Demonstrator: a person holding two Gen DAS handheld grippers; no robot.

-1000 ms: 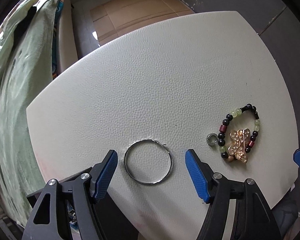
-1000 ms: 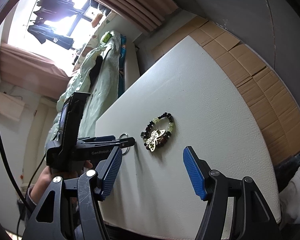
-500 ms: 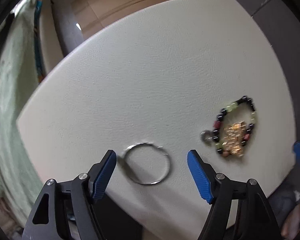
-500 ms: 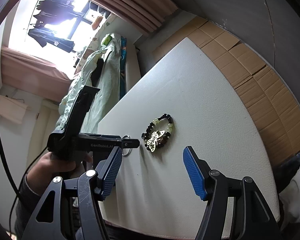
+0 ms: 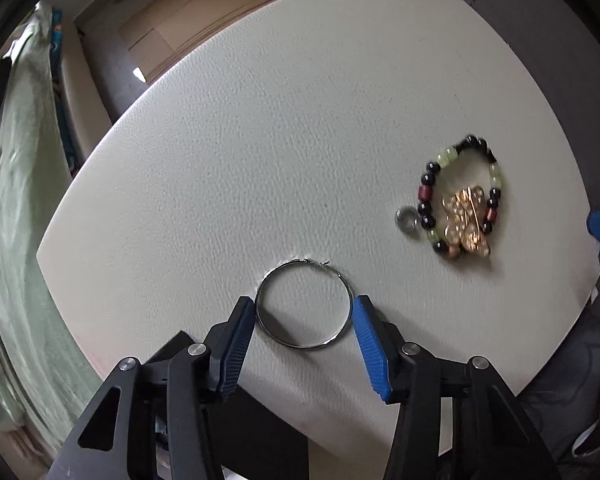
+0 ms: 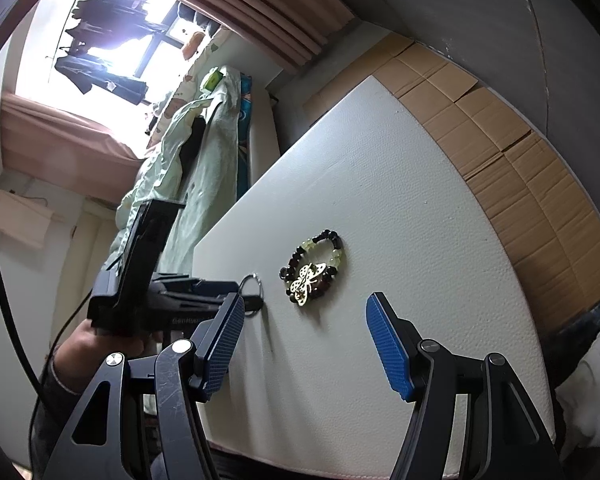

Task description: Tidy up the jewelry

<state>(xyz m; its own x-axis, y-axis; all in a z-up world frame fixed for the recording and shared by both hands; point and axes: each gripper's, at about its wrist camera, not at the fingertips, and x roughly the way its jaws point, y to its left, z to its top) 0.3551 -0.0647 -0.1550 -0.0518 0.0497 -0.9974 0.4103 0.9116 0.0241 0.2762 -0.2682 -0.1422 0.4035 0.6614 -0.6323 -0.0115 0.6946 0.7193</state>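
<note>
Left wrist | left gripper (image 5: 304, 312) fingers flank hoop (image 5: 304, 306), touching | right gripper (image 6: 305, 322) spread, empty

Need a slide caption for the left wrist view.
Left gripper open, straddling silver hoop on white table.

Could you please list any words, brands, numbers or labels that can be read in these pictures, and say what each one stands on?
"GenRobot": pale raised lettering, blurred and partly hidden, so only a likely reading, on the side of the black left gripper in the right wrist view.
No other text is legible on the silver hoop earring, the beaded bracelet or the white textured table.
</note>
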